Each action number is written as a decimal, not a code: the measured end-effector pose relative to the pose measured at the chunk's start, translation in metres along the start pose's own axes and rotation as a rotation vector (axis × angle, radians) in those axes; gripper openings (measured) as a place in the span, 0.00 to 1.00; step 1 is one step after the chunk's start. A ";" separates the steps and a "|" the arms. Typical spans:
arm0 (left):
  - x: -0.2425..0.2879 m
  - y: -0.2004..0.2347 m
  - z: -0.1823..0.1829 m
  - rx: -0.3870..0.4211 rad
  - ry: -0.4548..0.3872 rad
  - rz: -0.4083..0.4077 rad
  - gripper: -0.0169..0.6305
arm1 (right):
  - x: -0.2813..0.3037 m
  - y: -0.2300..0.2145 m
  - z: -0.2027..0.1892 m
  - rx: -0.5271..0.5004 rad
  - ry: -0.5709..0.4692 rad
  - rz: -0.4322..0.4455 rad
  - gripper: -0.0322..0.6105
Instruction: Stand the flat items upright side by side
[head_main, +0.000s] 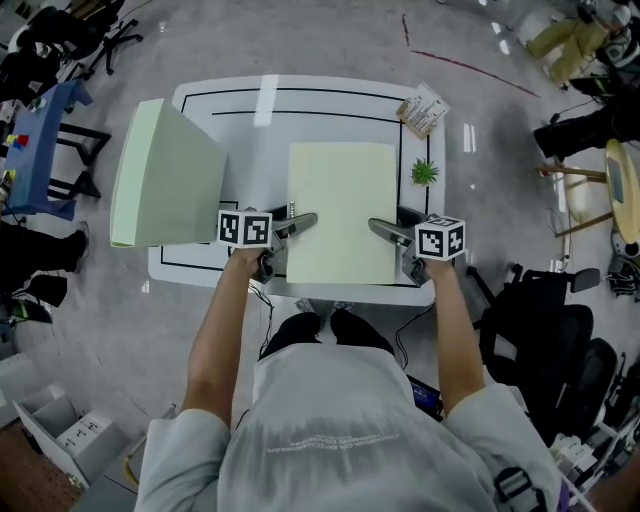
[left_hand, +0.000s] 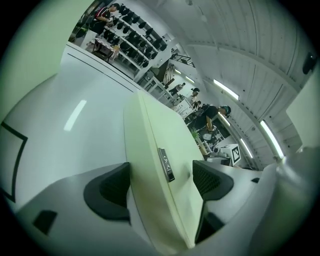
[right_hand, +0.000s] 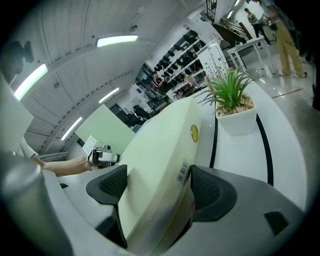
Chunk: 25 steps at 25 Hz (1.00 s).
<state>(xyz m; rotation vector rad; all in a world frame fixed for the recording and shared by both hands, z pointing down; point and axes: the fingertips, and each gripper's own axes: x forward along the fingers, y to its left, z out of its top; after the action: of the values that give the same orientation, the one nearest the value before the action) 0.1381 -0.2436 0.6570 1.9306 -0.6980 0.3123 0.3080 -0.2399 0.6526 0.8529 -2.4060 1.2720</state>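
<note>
A pale green flat box (head_main: 342, 205) shows its broad face in the middle of the white table (head_main: 250, 130). My left gripper (head_main: 300, 224) is shut on its left edge near the front, one pad on each face (left_hand: 162, 182). On the box's right edge my right gripper (head_main: 388, 232) is shut the same way, both pads against it beside a barcode label (right_hand: 160, 187). A second pale green flat item (head_main: 165, 175) stands upright at the table's left end; it also shows behind the left gripper in the right gripper view (right_hand: 107, 131).
A small potted plant (head_main: 425, 172) stands just right of the held box, close to the right gripper (right_hand: 231, 95). A printed card box (head_main: 422, 110) lies at the far right corner. Chairs and stands ring the table on the floor.
</note>
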 end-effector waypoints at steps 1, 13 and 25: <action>-0.001 -0.001 0.001 -0.011 -0.004 -0.008 0.63 | 0.000 0.000 0.000 0.001 -0.003 -0.002 0.66; -0.030 -0.034 0.007 -0.222 -0.232 -0.239 0.63 | 0.000 -0.006 0.006 0.068 -0.054 -0.012 0.72; -0.008 -0.105 0.001 -0.388 -0.210 -0.517 0.64 | 0.007 0.010 0.004 0.147 -0.060 0.123 0.74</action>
<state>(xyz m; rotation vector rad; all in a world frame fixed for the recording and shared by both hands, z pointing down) 0.1939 -0.2082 0.5754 1.7040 -0.3361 -0.3295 0.2963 -0.2413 0.6468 0.8031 -2.4696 1.5060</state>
